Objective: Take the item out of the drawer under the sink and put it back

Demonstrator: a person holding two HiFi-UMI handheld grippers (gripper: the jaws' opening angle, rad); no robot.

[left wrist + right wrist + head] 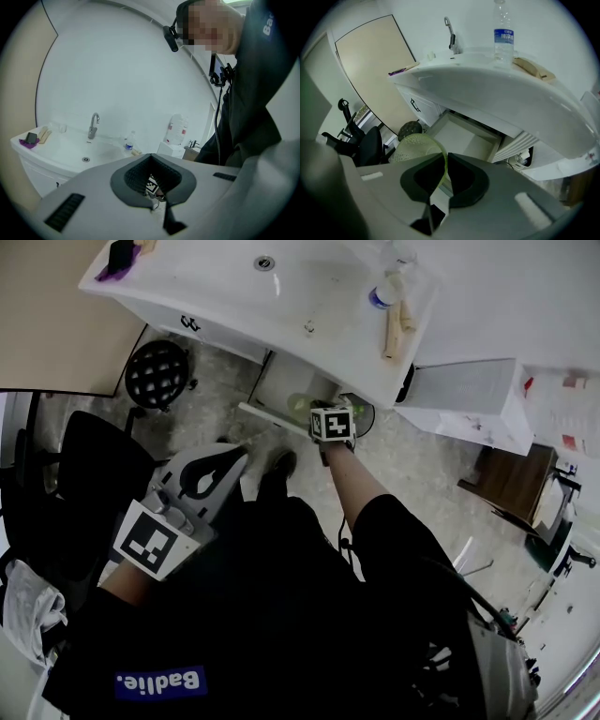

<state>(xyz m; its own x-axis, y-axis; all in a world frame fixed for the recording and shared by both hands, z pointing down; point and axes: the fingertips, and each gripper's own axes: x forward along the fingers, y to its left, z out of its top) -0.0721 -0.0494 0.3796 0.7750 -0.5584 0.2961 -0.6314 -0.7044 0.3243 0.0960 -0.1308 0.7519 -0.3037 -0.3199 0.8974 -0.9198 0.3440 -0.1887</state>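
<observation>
Facing a white sink (234,287) with the drawer (464,136) beneath it pulled open. Pinching the thin rim of a green perforated bowl (415,146) with the right gripper (445,171), low by the drawer's front (over it or just outside, hard to tell). Holding the left gripper (159,204) well back from the sink, jaws pressed together, empty.

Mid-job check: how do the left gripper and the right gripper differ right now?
The right gripper is shut on the rim of the green strainer bowl; the left gripper is shut on nothing. The right gripper reaches out over the open drawer under the sink; the left gripper is held back near the person's body. Shared: both have their jaws together.
</observation>
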